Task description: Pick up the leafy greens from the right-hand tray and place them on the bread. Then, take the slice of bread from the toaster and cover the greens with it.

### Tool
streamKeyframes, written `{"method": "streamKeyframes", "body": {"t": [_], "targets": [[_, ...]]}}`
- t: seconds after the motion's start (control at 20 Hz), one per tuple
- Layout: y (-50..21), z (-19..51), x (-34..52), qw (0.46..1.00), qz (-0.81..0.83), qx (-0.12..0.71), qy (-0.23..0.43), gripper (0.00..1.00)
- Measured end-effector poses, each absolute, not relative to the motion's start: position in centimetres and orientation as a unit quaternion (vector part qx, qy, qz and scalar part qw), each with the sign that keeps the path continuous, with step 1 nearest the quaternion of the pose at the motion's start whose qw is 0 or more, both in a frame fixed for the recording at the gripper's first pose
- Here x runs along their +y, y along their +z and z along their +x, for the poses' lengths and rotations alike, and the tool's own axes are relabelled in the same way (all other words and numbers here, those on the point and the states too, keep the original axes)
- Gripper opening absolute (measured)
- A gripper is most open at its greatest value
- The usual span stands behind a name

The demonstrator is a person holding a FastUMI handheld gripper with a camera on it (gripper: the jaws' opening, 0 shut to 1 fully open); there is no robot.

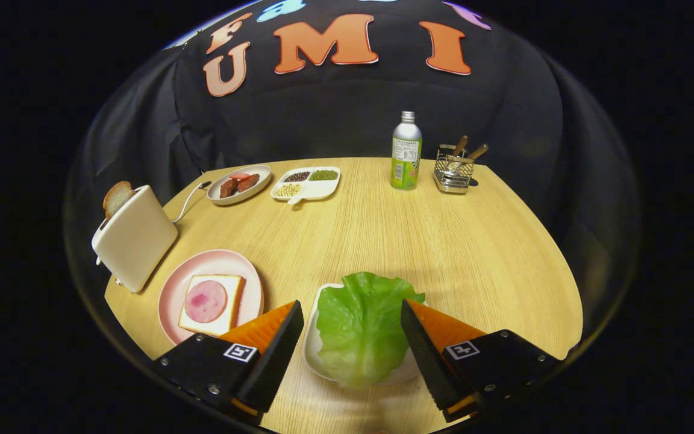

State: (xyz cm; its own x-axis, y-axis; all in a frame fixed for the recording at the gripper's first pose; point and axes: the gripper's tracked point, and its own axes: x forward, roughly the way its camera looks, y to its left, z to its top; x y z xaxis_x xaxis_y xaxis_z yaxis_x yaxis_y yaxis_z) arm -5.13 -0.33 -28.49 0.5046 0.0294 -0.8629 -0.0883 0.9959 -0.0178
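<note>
Gripper (352, 328) fingers spread apart, straddling leafy greens (359, 325); leaf long axis runs along fingers, no contact evident. White tray (312, 346) mostly hidden beneath.

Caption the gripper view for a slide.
Open tool straddles the lettuce leaf on its white tray; ham-topped bread and toaster wait alongside.

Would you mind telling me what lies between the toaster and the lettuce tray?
In the gripper view, the pink plate with bread lies between toaster and lettuce; the open hand-held gripper straddles the lettuce.
</note>
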Motion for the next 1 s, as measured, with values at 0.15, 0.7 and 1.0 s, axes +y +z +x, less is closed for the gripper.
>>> {"method": "streamKeyframes", "body": {"t": [0.15,0.7,1.0], "targets": [[-30.0,-5.5,-0.5,0.856,-0.033,0.515,0.029,0.98],[-34.0,-6.7,-1.3,0.832,-0.06,0.551,0.017,0.77],[-34.0,-6.4,-1.8,0.836,-0.054,0.546,0.002,0.42]]}}
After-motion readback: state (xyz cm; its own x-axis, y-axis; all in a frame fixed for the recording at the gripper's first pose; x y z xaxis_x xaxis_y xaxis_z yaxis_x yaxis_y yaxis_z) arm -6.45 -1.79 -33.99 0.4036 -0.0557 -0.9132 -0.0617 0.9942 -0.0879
